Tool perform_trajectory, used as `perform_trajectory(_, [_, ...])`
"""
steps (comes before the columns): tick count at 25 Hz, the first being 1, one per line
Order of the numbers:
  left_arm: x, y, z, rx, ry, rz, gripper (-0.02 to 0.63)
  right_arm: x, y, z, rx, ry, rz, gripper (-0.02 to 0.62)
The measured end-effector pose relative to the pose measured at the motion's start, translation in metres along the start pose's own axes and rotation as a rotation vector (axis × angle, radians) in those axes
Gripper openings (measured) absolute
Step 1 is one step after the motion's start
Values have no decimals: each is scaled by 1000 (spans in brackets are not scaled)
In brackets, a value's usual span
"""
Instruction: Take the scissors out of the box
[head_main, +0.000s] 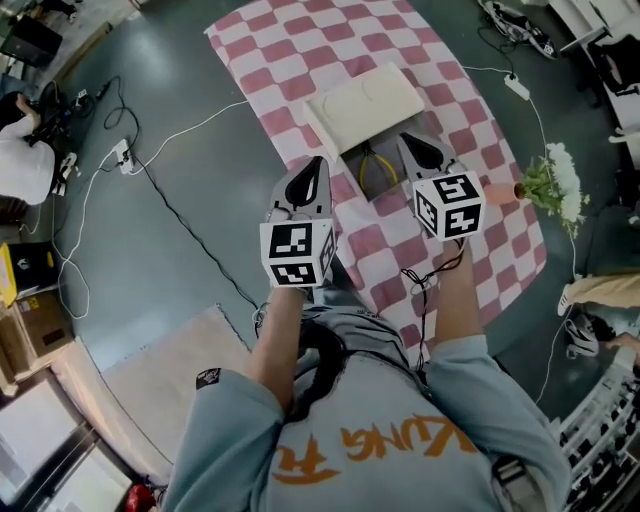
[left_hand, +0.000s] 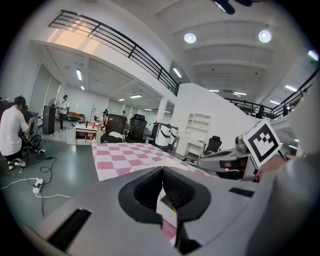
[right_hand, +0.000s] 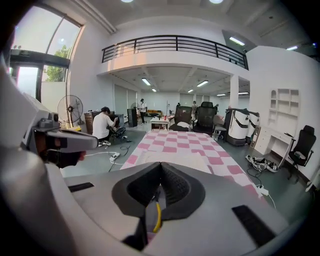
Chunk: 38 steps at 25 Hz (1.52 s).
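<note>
Here, scissors (head_main: 375, 167) inside open box (head_main: 349, 163)

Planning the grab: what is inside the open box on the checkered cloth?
Inside the box, yellow-handled scissors show. The cream lid hides its far end; the right gripper covers its right edge.

The left gripper (head_main: 318, 162) and right gripper (head_main: 408, 140) have pale grey shells and black ribbed pads (left_hand: 180, 189). Behind each claw sits a white cube (head_main: 297, 253) with black square markers. A black cable (head_main: 425, 290) trails back from the right claw. The shirt (head_main: 380, 400) is blue-grey with short sleeves (head_main: 225, 420) and orange lettering (head_main: 400, 440).
</note>
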<state>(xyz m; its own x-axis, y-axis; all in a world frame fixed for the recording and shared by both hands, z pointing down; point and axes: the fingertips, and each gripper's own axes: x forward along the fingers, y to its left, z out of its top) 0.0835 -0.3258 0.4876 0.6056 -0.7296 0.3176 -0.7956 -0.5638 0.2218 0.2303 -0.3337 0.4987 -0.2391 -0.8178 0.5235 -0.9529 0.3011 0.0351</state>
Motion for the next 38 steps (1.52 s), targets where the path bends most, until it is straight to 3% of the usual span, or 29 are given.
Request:
perform_trajectory(10, [6,21,-17,-92,13,27,20,39,4,-45,-77,242,87,-2])
perform_trajectory(19, [14,36,-26,-155,18,34,20,63,10,-66,-149,367,141,3])
perform_trajectory(28, [19,53,-34,-196,24,52,20,79,17,-108,-202,567,221,66])
perform_trajectory(31, [20,61,-35,-206,24,62,20,84,15,-124,-213,649,221,100])
perform_trajectory(38, [17,74,-38,-224,27,85,20,90,16,-140,-215,766,217,104])
